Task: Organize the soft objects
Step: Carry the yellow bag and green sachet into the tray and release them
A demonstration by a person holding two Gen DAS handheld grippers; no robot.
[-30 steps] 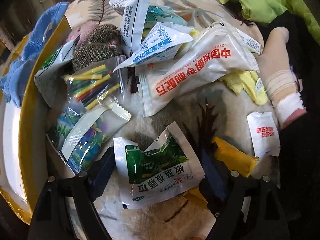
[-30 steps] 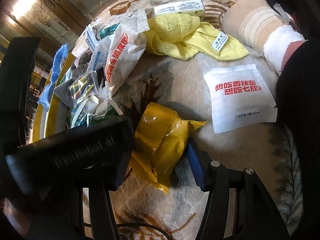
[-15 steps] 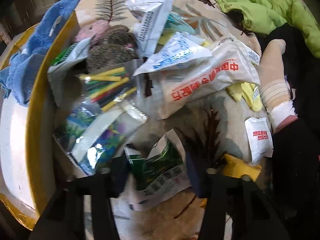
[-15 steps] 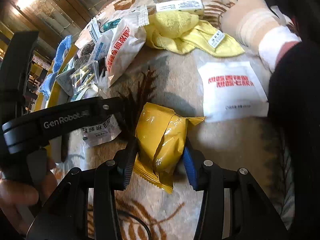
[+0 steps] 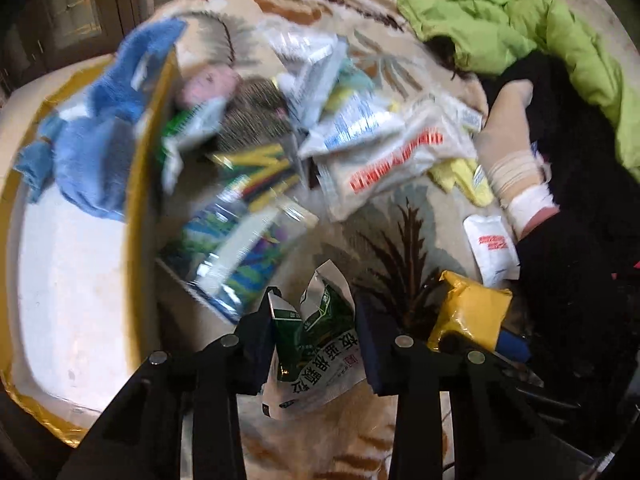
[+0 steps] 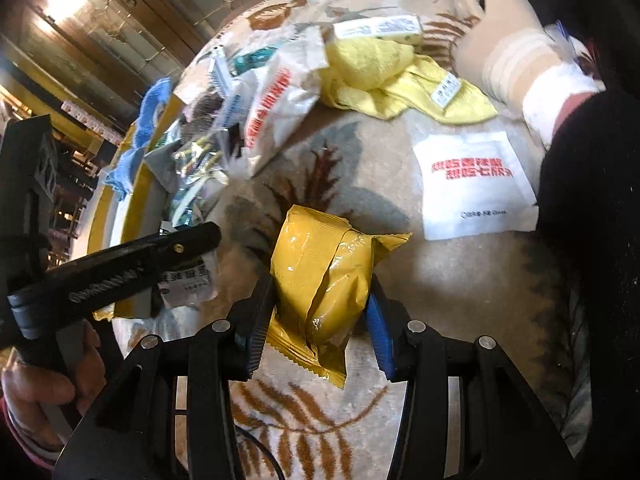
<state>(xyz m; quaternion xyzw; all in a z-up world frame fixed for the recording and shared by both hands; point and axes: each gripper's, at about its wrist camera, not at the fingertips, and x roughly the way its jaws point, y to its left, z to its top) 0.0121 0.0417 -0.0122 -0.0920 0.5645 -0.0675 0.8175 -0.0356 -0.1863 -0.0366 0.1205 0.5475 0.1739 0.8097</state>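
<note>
the left gripper [image 5: 316, 336] pinches a green sachet [image 5: 316, 344], its jaws having just closed in on it; the sachet is crumpled between the pads and looks raised off the blanket [image 5: 400, 216]. the right gripper [image 6: 320, 320] is clamped on a yellow packet [image 6: 320, 276], pads pressing both its sides; the packet's lower end seems to rest on the blanket. in the right wrist view a hand [image 6: 44, 384] holds the left tool at the left.

a heap of packets lies toward the blanket's far left edge: a white bag with red print [image 5: 392, 160], a clear bag of coloured sticks [image 5: 260, 176], and a blue-green pouch [image 5: 232, 256]. a yellow cloth [image 6: 400, 80] lies far right of the heap. a small white sachet [image 6: 472, 188] sits near the right edge. a blue towel [image 5: 96, 140] hangs over the rim of a yellow-edged tray [image 5: 140, 216] beside the blanket's left edge. a green garment [image 5: 520, 32] lies at the far right corner.
</note>
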